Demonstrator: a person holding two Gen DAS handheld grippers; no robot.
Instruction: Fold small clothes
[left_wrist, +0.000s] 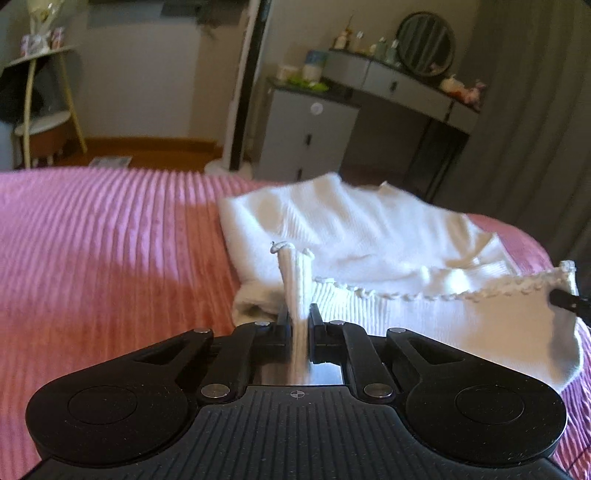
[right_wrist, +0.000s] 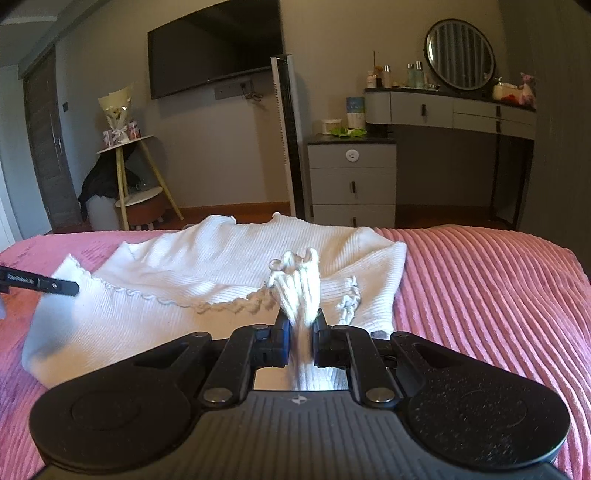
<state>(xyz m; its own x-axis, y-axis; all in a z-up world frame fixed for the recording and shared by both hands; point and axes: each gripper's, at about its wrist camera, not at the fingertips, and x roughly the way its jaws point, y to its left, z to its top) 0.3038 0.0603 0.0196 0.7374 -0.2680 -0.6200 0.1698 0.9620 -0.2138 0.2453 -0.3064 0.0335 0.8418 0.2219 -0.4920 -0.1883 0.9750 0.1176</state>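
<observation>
Holding the white top by its near hem, one corner in each gripper; the fold itself judged as just beginning, not yet carried over. Left gripper pressed together on a bunched strip of the ribbed cloth, which stands up between the jaws and runs back under the camera. Right gripper likewise pinching a thicker bunch of the scalloped edge. Between the two, the hem hanging in a shallow line, slightly lifted from the bedspread.

Next move, as a judgement: lifting both corners together and carrying them forward, away from the grippers, toward the far edge of the top, then lowering so that the near half lies over the far half. Calls for equal height and equal pace on both sides, otherwise a slanted fold. Calls also for keeping the hem lightly taut, because the knit is soft and stretchy and sags easily in the middle.

About the top: small, white, ribbed knit, with a wavy trimmed edge along the hem. Lying just ahead of both grippers on the pink ribbed bedspread, its far part flat but wrinkled, reaching near the far edge of the bed. To the right of the left gripper, the hem corner raised by the other tool; to the left of the right gripper, the same seen in reverse. Exact shape of the neckline hard to tell from here.
</observation>
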